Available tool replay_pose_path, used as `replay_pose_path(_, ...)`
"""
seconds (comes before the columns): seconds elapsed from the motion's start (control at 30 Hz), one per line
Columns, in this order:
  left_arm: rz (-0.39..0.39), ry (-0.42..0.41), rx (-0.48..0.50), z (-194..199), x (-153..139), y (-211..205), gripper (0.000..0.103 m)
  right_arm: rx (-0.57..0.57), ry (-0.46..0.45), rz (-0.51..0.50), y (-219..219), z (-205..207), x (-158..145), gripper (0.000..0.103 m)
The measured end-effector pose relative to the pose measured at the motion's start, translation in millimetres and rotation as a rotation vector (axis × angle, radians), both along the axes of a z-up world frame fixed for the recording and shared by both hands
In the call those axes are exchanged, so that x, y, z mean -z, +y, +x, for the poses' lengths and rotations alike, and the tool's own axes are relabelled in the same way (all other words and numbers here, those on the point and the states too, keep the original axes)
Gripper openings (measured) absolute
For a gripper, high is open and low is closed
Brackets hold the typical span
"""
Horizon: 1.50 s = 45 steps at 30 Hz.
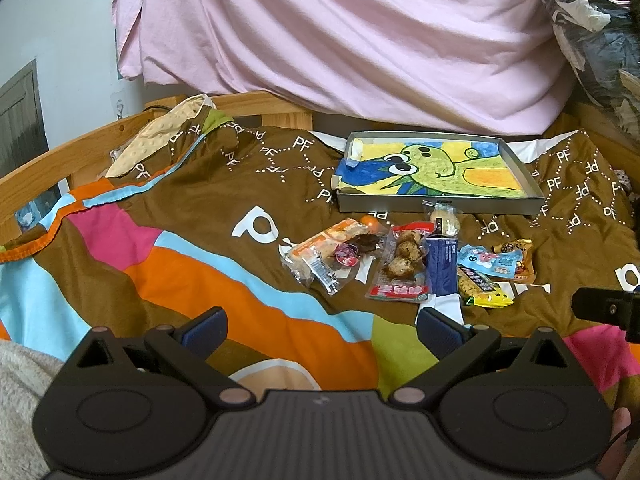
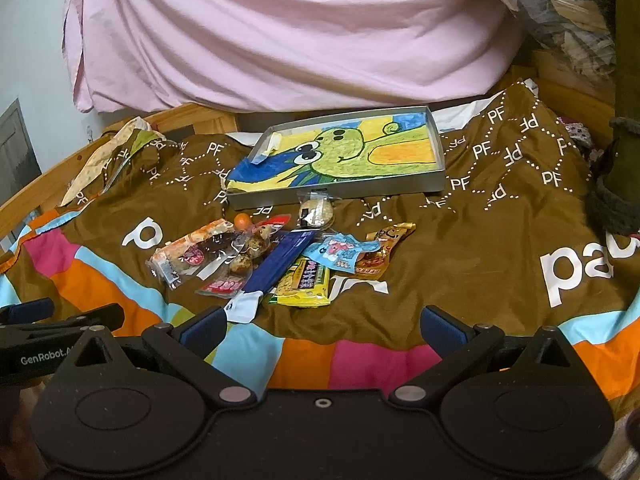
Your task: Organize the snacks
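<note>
Bed w/ a wooden frame, covered by a brown quilt [image 2: 472, 264] w/ orange, pink and blue stripes and white "PF" print; pink sheet [image 2: 280, 32] draped behind. Toward the far edge of the bed sits a shallow grey cardboard tray [image 2: 360, 190] lined w/ a green cartoon-dinosaur drawing, nothing in it yet. Snacks lie in one overlapping heap mid-bed, just in front of the tray: clear orange-printed packet [image 1: 320, 256], red-edged clear pack of brown meat chunks [image 1: 402, 266], long dark-blue sachet [image 2: 280, 266], yellow cracker pack [image 2: 304, 286], light-blue cartoon pouch [image 2: 340, 254], gold-orange wrapper [image 2: 382, 254], round wrapped biscuit [image 2: 316, 212] touching the tray's near wall. Left tongs [image 1: 320, 330] and right tongs [image 2: 322, 328] both spread wide, holding nothing, near the bed's front edge. Risks, as I judge: packets overlap, so a pinch could drag 2 at once or scatter the heap; slick film may slip out; soft quilt gives under pressure, fabric may get caught; light tray could slide or tip if nudged.
</note>
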<state>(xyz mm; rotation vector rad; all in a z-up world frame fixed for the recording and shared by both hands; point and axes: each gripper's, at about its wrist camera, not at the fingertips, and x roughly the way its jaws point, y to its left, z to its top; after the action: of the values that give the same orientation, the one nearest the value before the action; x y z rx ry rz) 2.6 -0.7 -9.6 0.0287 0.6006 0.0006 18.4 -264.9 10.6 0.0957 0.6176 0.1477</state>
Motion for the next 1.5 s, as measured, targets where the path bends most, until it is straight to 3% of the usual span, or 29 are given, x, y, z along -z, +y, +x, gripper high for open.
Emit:
replay_pose_path(0.43, -0.021, 0.016, 0.000, 27.3, -21.2, 7.0, 0.103, -0.074, 0.032, -0.004, 3.0, 37.8, -18.3, 0.103)
replay_pose_path(0.77, 0.031, 0.027, 0.078, 77.0, -26.1, 3.6, 0.103, -0.160, -0.060, -0.085, 7.2, 81.2, -22.0, 0.102)
replay_pose_path(1.0, 0.074, 0.085, 0.150, 116.6, -6.7, -5.3, 0.103, -0.202, 0.006, -0.140, 7.9, 110.4, 3.2, 0.102)
replay_pose_path(1.3, 0.079, 0.242, 0.177, 169.2, 15.9, 5.6, 0.103, -0.321, 0.133, -0.005, 33.8, 140.1, 22.7, 0.102)
replay_pose_path(1.5, 0.074, 0.319, 0.211, 194.4, 29.9, 12.8, 0.102, -0.330, 0.197, -0.020, 66.4, 160.6, 33.7, 0.085)
